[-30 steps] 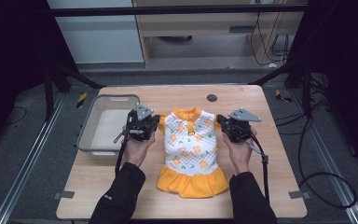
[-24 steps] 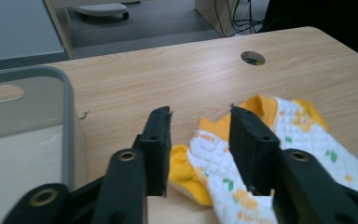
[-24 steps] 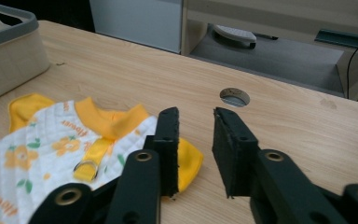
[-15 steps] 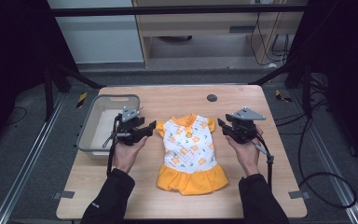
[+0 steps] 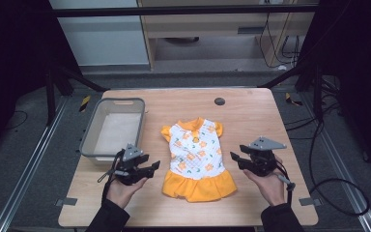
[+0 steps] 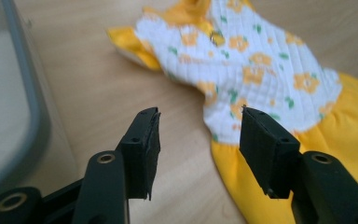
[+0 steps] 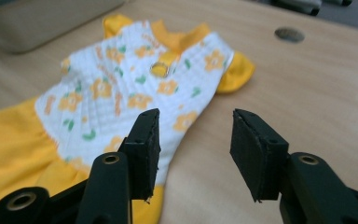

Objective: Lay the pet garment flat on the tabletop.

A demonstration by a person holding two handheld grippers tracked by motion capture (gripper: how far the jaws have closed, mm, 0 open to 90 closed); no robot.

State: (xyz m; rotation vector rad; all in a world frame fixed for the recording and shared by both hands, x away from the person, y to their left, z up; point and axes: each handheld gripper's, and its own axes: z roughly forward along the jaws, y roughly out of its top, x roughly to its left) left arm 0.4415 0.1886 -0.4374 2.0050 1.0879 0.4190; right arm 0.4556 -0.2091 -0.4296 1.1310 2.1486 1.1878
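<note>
A small dress (image 5: 195, 159) lies flat on the wooden table (image 5: 251, 116), white with orange flowers on top, orange collar, sleeves and skirt. My left gripper (image 5: 153, 166) is left of the skirt's waist and points at it. Its jaws have just been opening and stand open with nothing between them (image 6: 198, 135). My right gripper (image 5: 235, 159) is off the dress's right side, level with the waist. Its jaws have just been opening too, open over bare wood beside the dress edge (image 7: 196, 140). The dress (image 6: 256, 65) (image 7: 121, 88) lies ahead of both.
A grey plastic tub (image 5: 89, 140) stands at the table's left, just behind my left gripper; its wall (image 6: 28, 107) is close on that gripper's left. A dark round hole (image 5: 219, 101) sits in the table's far middle. Bare wood surrounds the dress.
Both grippers let go of the dress's shoulders, opened, and moved back toward the near edge and outward. The dress, held up at the shoulders before, now lies spread flat.
</note>
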